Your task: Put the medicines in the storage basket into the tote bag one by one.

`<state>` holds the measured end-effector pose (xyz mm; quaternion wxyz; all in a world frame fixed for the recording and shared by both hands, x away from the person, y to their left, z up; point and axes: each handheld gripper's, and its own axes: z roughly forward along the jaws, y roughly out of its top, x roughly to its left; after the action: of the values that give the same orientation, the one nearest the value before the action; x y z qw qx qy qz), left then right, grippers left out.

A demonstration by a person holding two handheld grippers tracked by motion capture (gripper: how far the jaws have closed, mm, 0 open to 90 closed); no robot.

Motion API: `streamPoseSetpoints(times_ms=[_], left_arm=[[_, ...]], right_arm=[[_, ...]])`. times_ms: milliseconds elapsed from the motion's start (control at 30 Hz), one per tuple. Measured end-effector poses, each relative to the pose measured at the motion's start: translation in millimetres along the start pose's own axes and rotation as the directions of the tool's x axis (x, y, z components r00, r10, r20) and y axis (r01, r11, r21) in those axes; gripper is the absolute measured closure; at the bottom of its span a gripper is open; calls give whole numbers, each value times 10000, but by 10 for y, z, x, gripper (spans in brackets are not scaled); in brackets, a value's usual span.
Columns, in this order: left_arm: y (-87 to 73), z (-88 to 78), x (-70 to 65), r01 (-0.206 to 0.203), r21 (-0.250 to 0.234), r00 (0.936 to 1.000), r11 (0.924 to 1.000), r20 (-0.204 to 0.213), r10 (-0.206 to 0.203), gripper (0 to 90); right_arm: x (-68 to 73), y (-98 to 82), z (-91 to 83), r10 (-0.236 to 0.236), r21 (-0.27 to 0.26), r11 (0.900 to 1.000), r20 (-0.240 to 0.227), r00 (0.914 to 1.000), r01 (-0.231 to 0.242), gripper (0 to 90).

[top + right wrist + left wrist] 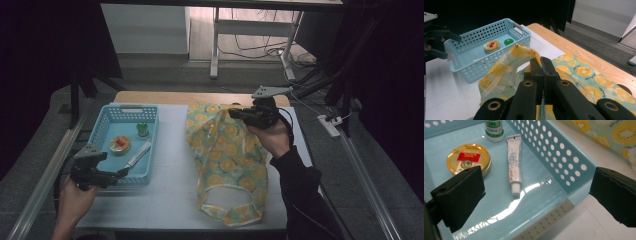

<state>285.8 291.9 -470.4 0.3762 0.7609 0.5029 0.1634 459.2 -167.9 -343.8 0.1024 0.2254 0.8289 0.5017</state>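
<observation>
Fingers of the right gripper point(541, 65) are pressed together on a fold of the bag point(227, 160), which is pinched at its far end and lifted a little off the table point(170, 200) near the far right corner. In the right gripper view the cloth is seen rising in a peak just ahead of the 2 jaws. The rest of the bag, printed with yellow fruit slices, is spread flat down the right half of the table toward the near edge.

Fingers of the left gripper point(536, 187) are spread wide, with nothing between them, and are held over the near right corner of the basket point(150, 150). The basket is set at the left edge of the table, just beside the bag but apart from it. 3 things are seen inside: a tin point(468, 158) at the left, a tube point(514, 165) lying beside it, and a green-capped bottle point(143, 129) at the far end.
</observation>
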Motion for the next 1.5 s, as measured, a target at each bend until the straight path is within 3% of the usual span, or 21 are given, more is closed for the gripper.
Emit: streamPoseSetpoints(times_ms=[67, 267, 467, 700, 900, 1033, 1167, 1500], left_arm=[[35, 25, 18, -75, -1, 10000, 10000, 54, 75, 9], [142, 89, 73, -129, 6, 9994, 9999, -332, 129, 0], [256, 169, 166, 65, 413, 9982, 9991, -603, -40, 0], [312, 249, 302, 140, 595, 9987, 9981, -494, -111, 0], [367, 332, 410, 169, 804, 9979, 9966, -634, -118, 0], [420, 404, 473, 358, 1354, 9959, 9901, -868, -241, 0], [465, 422, 542, 379, 1264, 9955, 9913, -911, -265, 0], [561, 670, 700, 597, 2055, 9936, 9768, -1062, -384, 0]], right_arm=[[-1, 2, 0, -7, -9, 10000, -5, 10000, 7, 899], [-5, -3, -1, 9, -2, 10000, 14, 10000, -9, 899], [-5, -2, -1, -4, -7, 10000, 17, 10000, 4, 899], [-4, 2, -3, -43, 13, 10000, 37, 10000, 43, 899], [-5, 4, 11, -44, 33, 10000, 31, 10000, 43, 898], [3, 11, 24, -50, 18, 10000, 8, 10000, 50, 899], [4, 14, 37, -71, 34, 10000, 4, 10000, 71, 899], [13, 22, 44, -90, 43, 9999, -29, 10000, 91, 898]])
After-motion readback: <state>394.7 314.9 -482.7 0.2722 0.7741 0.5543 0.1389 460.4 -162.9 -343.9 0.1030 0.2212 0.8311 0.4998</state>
